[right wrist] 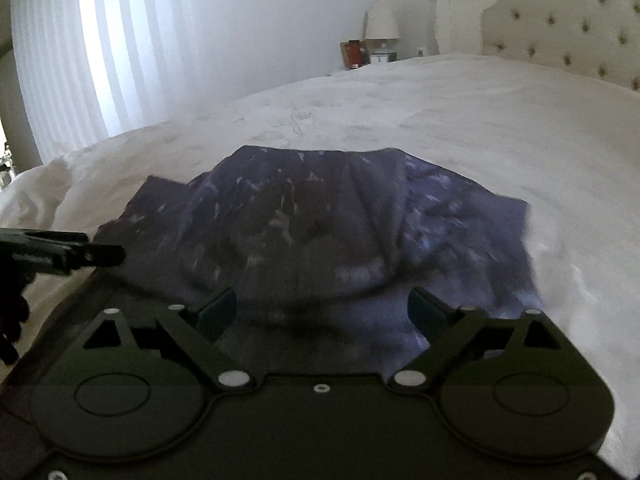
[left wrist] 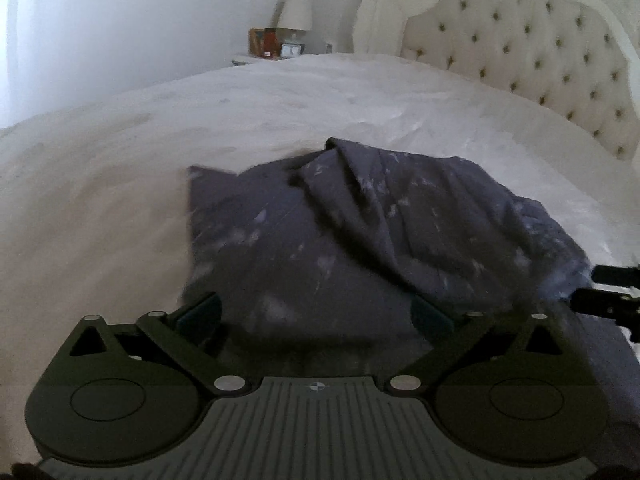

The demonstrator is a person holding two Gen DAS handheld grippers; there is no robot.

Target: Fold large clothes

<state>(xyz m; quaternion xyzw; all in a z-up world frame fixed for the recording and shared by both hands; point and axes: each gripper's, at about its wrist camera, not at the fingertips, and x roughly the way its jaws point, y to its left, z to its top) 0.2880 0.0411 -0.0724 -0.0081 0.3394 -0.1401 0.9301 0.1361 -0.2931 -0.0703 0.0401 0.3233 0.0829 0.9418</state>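
Note:
A dark purple-grey garment with pale blotches [left wrist: 360, 232] lies rumpled on the white bed [left wrist: 120, 184], partly folded over itself. My left gripper [left wrist: 316, 312] is open, its jaws wide apart just above the garment's near edge, holding nothing. In the right wrist view the same garment [right wrist: 320, 224] spreads ahead, and my right gripper [right wrist: 322, 312] is open over its near edge, empty. The right gripper's side shows at the right edge of the left wrist view [left wrist: 612, 292]; the left gripper's side shows at the left edge of the right wrist view [right wrist: 60, 256].
A tufted cream headboard [left wrist: 540, 60] stands at the right. A nightstand with a lamp [left wrist: 294, 12] and small items sits beyond the bed. White curtains [right wrist: 100, 60] hang at the left. The white bedcover [right wrist: 480, 120] stretches wide around the garment.

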